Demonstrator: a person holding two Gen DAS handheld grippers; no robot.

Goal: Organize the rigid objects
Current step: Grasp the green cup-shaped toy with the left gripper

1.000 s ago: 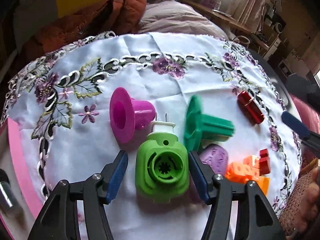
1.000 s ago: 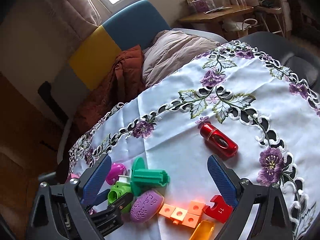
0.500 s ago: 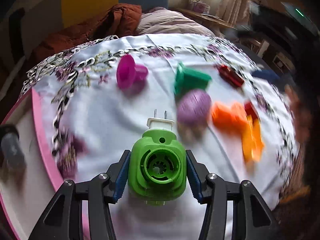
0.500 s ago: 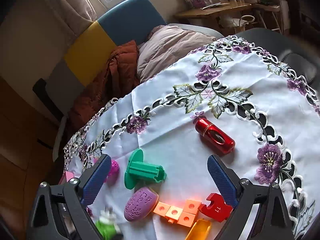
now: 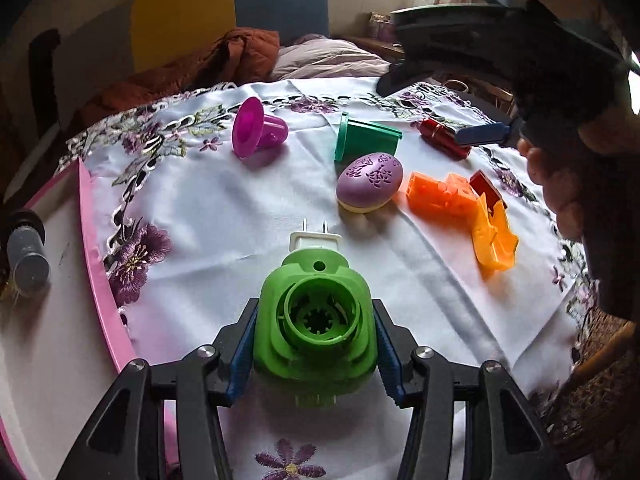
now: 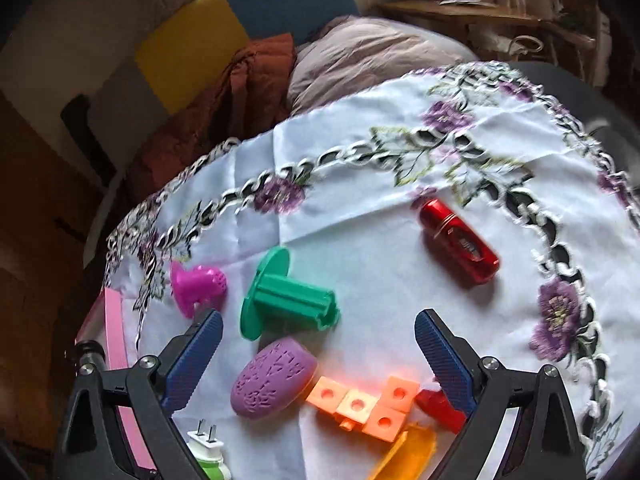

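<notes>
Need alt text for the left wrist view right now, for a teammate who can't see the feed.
The left gripper is clamped on a green plug-in device, its white two-prong plug pointing forward above a white embroidered tablecloth. Beyond lie a magenta funnel-shaped piece, green flanged piece, purple egg-shaped object, orange blocks and red cylinder.
</notes>
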